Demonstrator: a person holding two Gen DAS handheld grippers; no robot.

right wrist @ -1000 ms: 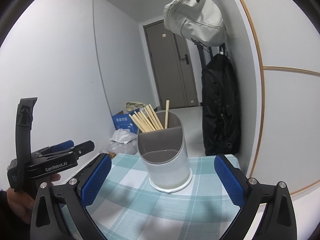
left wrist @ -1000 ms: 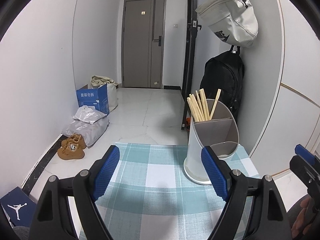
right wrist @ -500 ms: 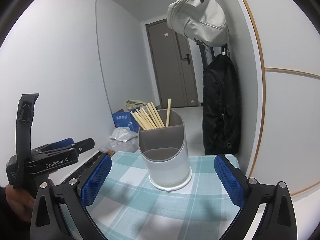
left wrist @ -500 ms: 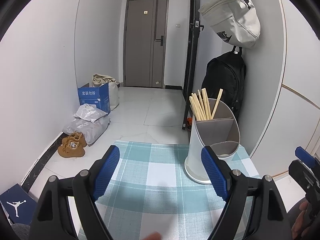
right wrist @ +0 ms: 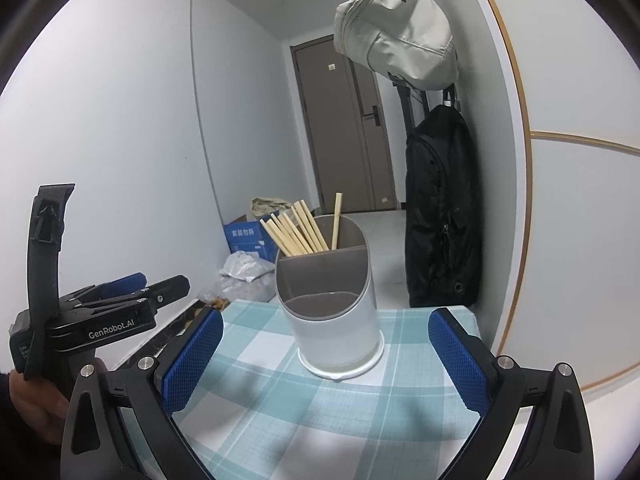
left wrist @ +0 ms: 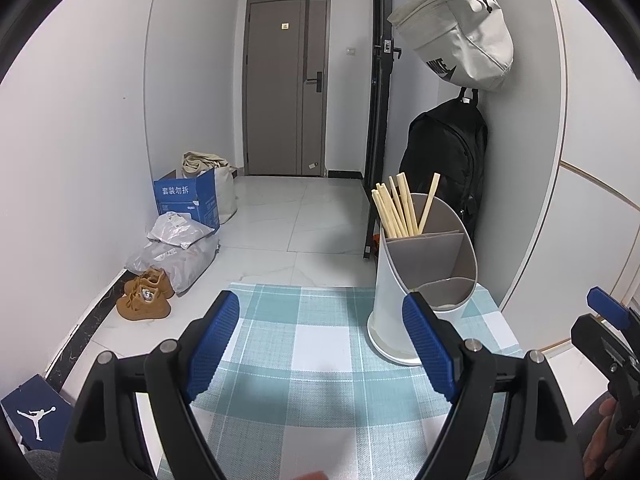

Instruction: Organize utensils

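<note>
A checked cloth [left wrist: 320, 344] covers the table, with a hallway door [left wrist: 286, 80] beyond. The utensil holder [right wrist: 332, 300] sits unchanged; left gripper [left wrist: 320, 344] and right gripper [right wrist: 324, 356] stay wide apart, empty.

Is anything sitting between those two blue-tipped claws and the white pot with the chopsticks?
Nothing visible. Only bare checked cloth lies between the open right gripper and the utensil holder. The open left gripper also has clear cloth ahead; the holder stands just beyond its right finger.
</note>
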